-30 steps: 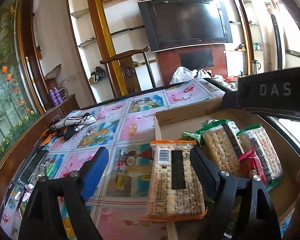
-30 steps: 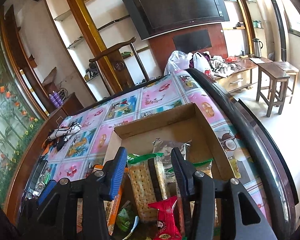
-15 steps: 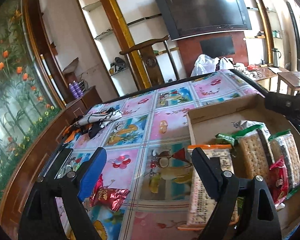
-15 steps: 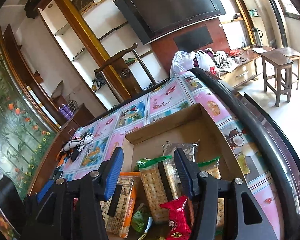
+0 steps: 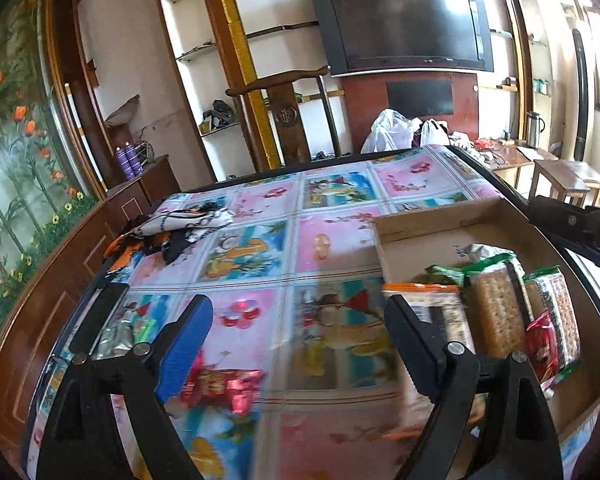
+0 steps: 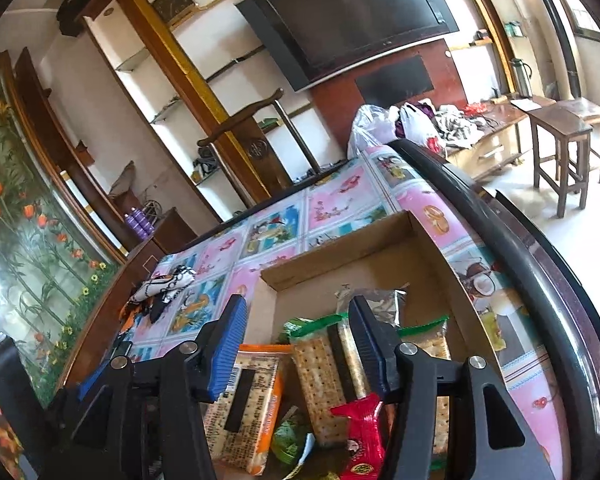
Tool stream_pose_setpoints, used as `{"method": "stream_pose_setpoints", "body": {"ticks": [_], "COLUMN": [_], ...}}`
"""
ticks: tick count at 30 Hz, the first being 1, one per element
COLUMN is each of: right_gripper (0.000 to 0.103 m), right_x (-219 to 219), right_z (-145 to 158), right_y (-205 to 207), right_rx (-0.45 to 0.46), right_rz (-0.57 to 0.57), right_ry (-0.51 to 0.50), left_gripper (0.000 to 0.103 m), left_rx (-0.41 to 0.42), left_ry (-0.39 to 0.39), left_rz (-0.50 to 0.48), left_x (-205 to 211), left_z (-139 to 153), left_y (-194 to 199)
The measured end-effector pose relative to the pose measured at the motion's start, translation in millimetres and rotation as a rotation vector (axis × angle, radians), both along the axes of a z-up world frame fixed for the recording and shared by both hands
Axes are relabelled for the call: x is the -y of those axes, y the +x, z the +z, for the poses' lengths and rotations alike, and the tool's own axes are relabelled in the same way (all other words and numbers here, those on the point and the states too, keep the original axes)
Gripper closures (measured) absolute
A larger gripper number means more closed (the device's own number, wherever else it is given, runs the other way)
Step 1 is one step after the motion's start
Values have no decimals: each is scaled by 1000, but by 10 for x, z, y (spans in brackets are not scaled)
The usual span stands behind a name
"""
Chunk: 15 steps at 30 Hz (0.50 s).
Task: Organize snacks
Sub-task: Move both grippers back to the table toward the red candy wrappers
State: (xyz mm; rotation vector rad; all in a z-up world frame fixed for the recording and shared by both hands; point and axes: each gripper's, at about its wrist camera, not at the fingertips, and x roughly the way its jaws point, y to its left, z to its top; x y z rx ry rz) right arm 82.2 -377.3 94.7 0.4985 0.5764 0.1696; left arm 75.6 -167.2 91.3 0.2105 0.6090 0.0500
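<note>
A cardboard box sits on the table's right side and holds several snacks: an orange-edged cracker pack, green-edged cracker packs, a silver packet and a red packet. My left gripper is open and empty above the tablecloth, left of the box; a red snack packet lies on the cloth beneath it. My right gripper is open and empty, above the packs in the box.
A patterned cloth bundle lies at the table's far left. More small packets lie by the left edge. A wooden chair stands behind the table. The dark table rim runs along the right, with stools beyond.
My left gripper has moved left, off the orange-edged cracker pack, which now lies in the box. The red packet on the cloth has come into view. My right gripper lifted slightly.
</note>
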Motion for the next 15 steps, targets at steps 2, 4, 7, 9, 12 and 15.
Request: {"method": "stream_pose_setpoints", "body": {"ticks": [2, 4, 7, 9, 12, 15], "right_gripper": [46, 46, 46, 46, 46, 46], "right_x": [-53, -116, -228, -302, -425, -564], "right_z": [7, 17, 44, 56, 55, 48], "right_y": [-4, -7, -20, -25, -27, -44], "right_rx": [9, 18, 40, 49, 57, 68], "right_rz": [24, 47, 89, 108, 148, 197], "right_ry": [-4, -17, -39, -57, -79, -84], "left_gripper": [16, 16, 16, 16, 21, 32], "left_rx": [-13, -43, -90, -143, -238, -344], "left_ry": [-16, -33, -60, -117, -262, -371], "left_rz": [13, 15, 45, 58, 89, 81], "left_x": [-229, -485, -881, -1176, -1619, -1828], "left_z": [15, -7, -89, -156, -290, -451], "left_y": [6, 35, 104, 164, 274, 377]}}
